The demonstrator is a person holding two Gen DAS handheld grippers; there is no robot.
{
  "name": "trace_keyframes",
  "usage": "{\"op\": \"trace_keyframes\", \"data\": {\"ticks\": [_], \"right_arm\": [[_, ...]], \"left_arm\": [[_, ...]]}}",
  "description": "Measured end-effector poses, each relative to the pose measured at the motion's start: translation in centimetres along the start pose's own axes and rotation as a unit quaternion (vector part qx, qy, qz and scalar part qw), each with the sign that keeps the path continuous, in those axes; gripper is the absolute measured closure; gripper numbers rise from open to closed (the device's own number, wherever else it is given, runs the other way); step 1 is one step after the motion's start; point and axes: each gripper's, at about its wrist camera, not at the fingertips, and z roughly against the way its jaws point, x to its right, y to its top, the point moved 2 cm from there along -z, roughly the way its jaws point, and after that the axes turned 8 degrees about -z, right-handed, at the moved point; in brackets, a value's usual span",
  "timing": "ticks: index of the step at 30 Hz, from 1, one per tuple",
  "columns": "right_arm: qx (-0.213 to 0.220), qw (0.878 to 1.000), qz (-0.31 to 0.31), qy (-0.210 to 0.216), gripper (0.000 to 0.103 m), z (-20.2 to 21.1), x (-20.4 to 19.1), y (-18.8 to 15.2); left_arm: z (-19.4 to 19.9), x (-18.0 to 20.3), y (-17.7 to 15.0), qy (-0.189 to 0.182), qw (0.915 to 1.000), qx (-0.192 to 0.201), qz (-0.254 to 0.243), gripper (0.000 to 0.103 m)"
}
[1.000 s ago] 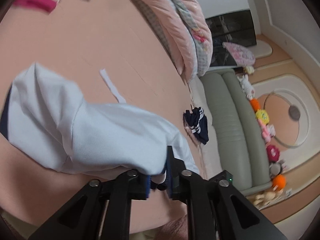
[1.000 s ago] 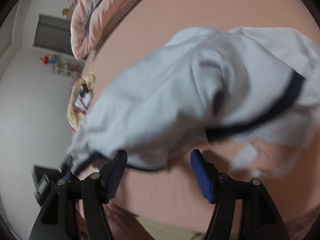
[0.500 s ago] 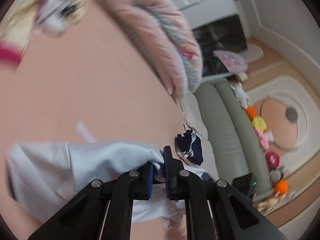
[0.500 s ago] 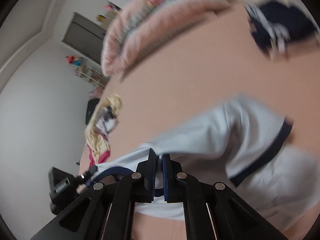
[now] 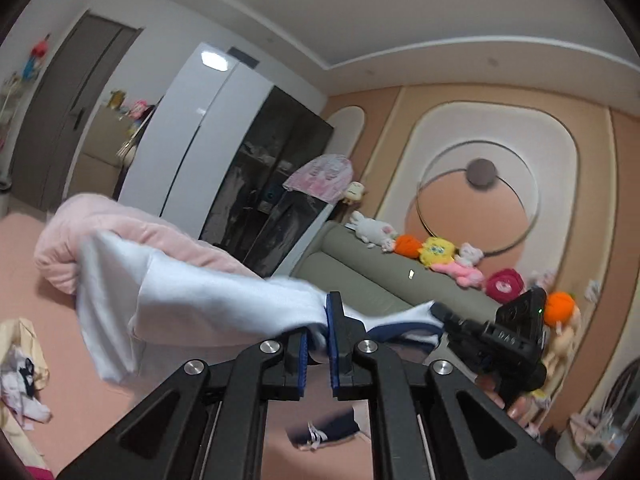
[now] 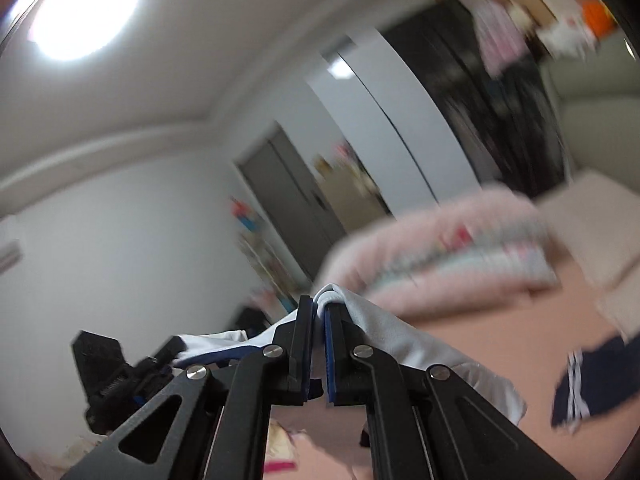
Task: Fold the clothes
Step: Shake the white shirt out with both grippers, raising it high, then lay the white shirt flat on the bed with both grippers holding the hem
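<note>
Left wrist: both grippers pinch the white garment aloft.
I'd keep left gripper and right gripper level, edge taut.

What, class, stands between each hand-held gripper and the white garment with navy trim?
Nothing visible. The left hand-held gripper and the right hand-held gripper are each shut directly on the white garment with navy trim, which hangs between them above the pink bed surface.

Readable text in the room

Only faint embossed letters are seen on the black right gripper, in the left wrist view; they cannot be read surely.
</note>
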Motion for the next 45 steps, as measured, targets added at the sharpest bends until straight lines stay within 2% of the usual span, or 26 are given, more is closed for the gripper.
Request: {"op": "trace_keyframes", "data": {"ticks": [3, 4, 6, 8, 9, 11, 12, 13, 14, 16, 18, 21, 23, 27, 29, 31, 32, 33, 36, 37, 38, 39, 41, 43, 44, 45], "right_arm": [[-0.005, 1.0, -0.009, 0.003, 0.099, 3.3, 0.1, -2.9], [-0.024, 0.999, -0.024, -0.013, 0.099, 3.7, 1.2, -4.8], [-0.09, 0.991, -0.058, -0.081, 0.099, 3.5, 5.4, -11.0], [-0.174, 0.966, -0.086, -0.168, 0.099, 2.2, 11.1, -18.9], [-0.215, 0.948, -0.1, -0.211, 0.099, 1.5, 13.9, -22.8], [-0.299, 0.902, -0.118, -0.288, 0.098, 0.3, 19.1, -30.2], [-0.335, 0.881, -0.121, -0.312, 0.097, -0.2, 21.1, -33.4], [-0.362, 0.864, -0.126, -0.327, 0.097, -0.3, 22.7, -36.3], [-0.376, 0.854, -0.131, -0.334, 0.097, -0.2, 23.7, -38.3], [-0.379, 0.85, -0.146, -0.336, 0.097, 0.4, 24.1, -40.0], [-0.374, 0.853, -0.152, -0.33, 0.096, 0.8, 24.0, -40.3], [-0.374, 0.857, -0.159, -0.319, 0.087, 1.0, 23.8, -40.6], [-0.381, 0.857, -0.155, -0.311, 0.086, 0.8, 23.4, -41.1], [-0.421, 0.856, -0.074, -0.292, 0.085, -0.4, 21.1, -42.6], [-0.441, 0.849, -0.03, -0.287, 0.085, -1.5, 20.0, -43.2], [-0.444, 0.85, -0.006, -0.284, 0.085, -2.8, 20.0, -42.8], [-0.444, 0.851, 0.004, -0.282, 0.085, -3.5, 20.0, -42.6], [-0.432, 0.856, 0.005, -0.282, 0.085, -4.0, 20.0, -41.8], [-0.385, 0.878, -0.004, -0.284, 0.085, -5.2, 20.1, -38.9], [-0.369, 0.885, -0.006, -0.284, 0.085, -5.5, 20.1, -37.9], [-0.352, 0.891, -0.009, -0.285, 0.085, -5.9, 20.2, -37.0], [-0.349, 0.891, -0.008, -0.291, 0.085, -6.2, 20.5, -36.8], [-0.36, 0.881, -0.003, -0.308, 0.085, -6.8, 21.6, -37.4], [-0.376, 0.869, -0.019, -0.32, 0.085, -6.4, 22.8, -38.6], [-0.37, 0.871, -0.032, -0.321, 0.085, -5.9, 22.9, -38.8], [-0.358, 0.876, -0.046, -0.319, 0.085, -5.5, 22.9, -38.8]], "left_arm": [[1.2, 0.0, -4.8, 0.002, 0.9978, -0.054, 0.038, 0.096], [1.2, -0.8, -8.6, 0.009, 0.9931, -0.093, 0.07, 0.096], [0.2, -3.6, -17.3, 0.025, 0.9732, -0.184, 0.136, 0.096], [-0.8, -6.5, -26.1, 0.043, 0.9401, -0.273, 0.2, 0.096], [-1.2, -8.4, -30.9, 0.067, 0.9139, -0.322, 0.237, 0.096], [-2.0, -12.0, -40.2, 0.115, 0.8499, -0.414, 0.305, 0.096], [-1.6, -12.9, -42.9, 0.129, 0.8337, -0.432, 0.319, 0.096], [-0.9, -13.3, -44.1, 0.125, 0.8296, -0.422, 0.343, 0.096], [-0.3, -13.6, -45.1, 0.12, 0.826, -0.412, 0.366, 0.096], [0.9, -13.5, -44.3, 0.114, 0.8403, -0.377, 0.372, 0.094], [1.8, -13.3, -43.3, 0.124, 0.8551, -0.355, 0.357, 0.091], [2.3, -13.1, -42.8, 0.13, 0.8631, -0.354, 0.336, 0.083], [1.4, -11.6, -43.2, 0.125, 0.8674, -0.388, 0.286, 0.083], [-1.0, -7.6, -44.4, 0.105, 0.8616, -0.473, 0.152, 0.083], [-2.7, -6.5, -45.0, 0.102, 0.8559, -0.497, 0.1, 0.083], [-4.3, -6.4, -44.8, 0.112, 0.8486, -0.513, 0.062, 0.083], [-5.0, -6.6, -44.1, 0.122, 0.8498, -0.511, 0.047, 0.083], [-5.4, -6.9, -43.0, 0.134, 0.8551, -0.499, 0.038, 0.083], [-5.9, -8.0, -39.5, 0.149, 0.8818, -0.444, 0.056, 0.083], [-6.0, -8.4, -39.1, 0.151, 0.8837, -0.439, 0.064, 0.082], [-6.2, -8.8, -38.9, 0.152, 0.885, -0.435, 0.07, 0.082], [-6.5, -9.2, -39.4, 0.154, 0.8809, -0.443, 0.063, 0.082], [-6.9, -10.2, -41.1, 0.183, 0.8579, -0.478, 0.046, 0.082], [-6.6, -10.3, -41.8, 0.187, 0.8609, -0.471, 0.046, 0.082], [-6.4, -10.4, -42.2, 0.189, 0.8629, -0.466, 0.047, 0.082], [-6.2, -10.5, -42.0, 0.191, 0.8702, -0.451, 0.052, 0.082]]}}
